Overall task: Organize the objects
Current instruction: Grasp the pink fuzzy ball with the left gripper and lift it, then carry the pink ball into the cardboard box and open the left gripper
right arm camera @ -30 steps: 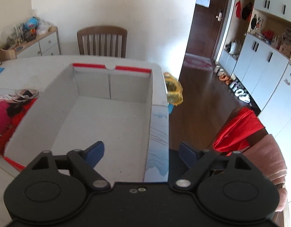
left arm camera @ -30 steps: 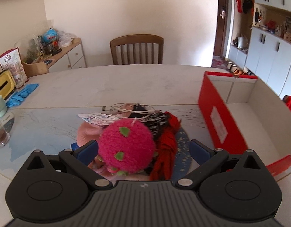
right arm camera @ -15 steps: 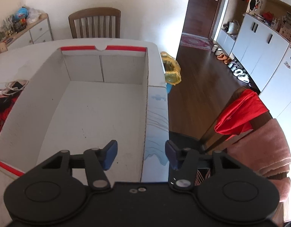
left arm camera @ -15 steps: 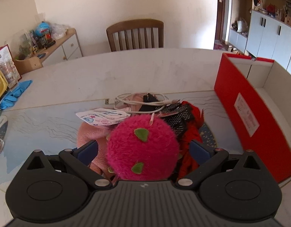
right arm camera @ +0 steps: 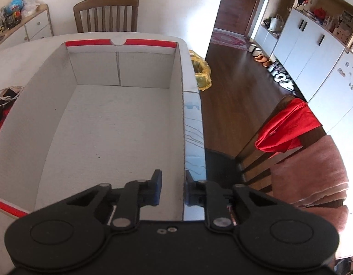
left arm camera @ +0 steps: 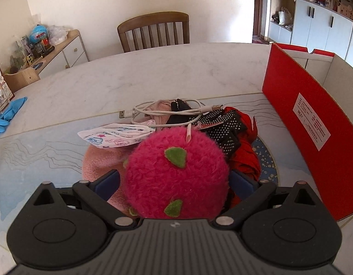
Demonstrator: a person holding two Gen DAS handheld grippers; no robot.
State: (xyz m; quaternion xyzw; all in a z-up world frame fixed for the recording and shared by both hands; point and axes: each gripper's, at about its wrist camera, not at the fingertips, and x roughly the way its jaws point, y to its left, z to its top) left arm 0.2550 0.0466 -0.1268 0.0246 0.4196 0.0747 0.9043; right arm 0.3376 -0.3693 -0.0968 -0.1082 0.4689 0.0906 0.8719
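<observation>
My left gripper (left arm camera: 175, 180) is shut on a fuzzy pink ball with green spots (left arm camera: 176, 176) and holds it over a pile on the table: a pink cloth (left arm camera: 100, 162), a patterned face mask (left arm camera: 114, 135), a white USB cable (left arm camera: 167, 110), a black dotted glove (left arm camera: 224, 128) and a red cloth (left arm camera: 245, 158). The red box (left arm camera: 309, 119) stands to the right of the pile. My right gripper (right arm camera: 173, 191) straddles the box's right wall (right arm camera: 182, 123), its jaws nearly closed on it. The box's white inside (right arm camera: 112, 126) holds nothing.
A wooden chair (left arm camera: 153, 31) stands behind the table (left arm camera: 153, 71). A blue cloth (left arm camera: 6, 116) lies at the far left. A sideboard (left arm camera: 57, 52) with clutter is at the back left. In the right wrist view a chair with a red cloth (right arm camera: 288, 126) and pink towel (right arm camera: 314, 171) stands beside the table's right edge.
My left gripper has lifted the pink ball higher above the pile. My right gripper's jaws have closed from wide open onto the box's right wall.
</observation>
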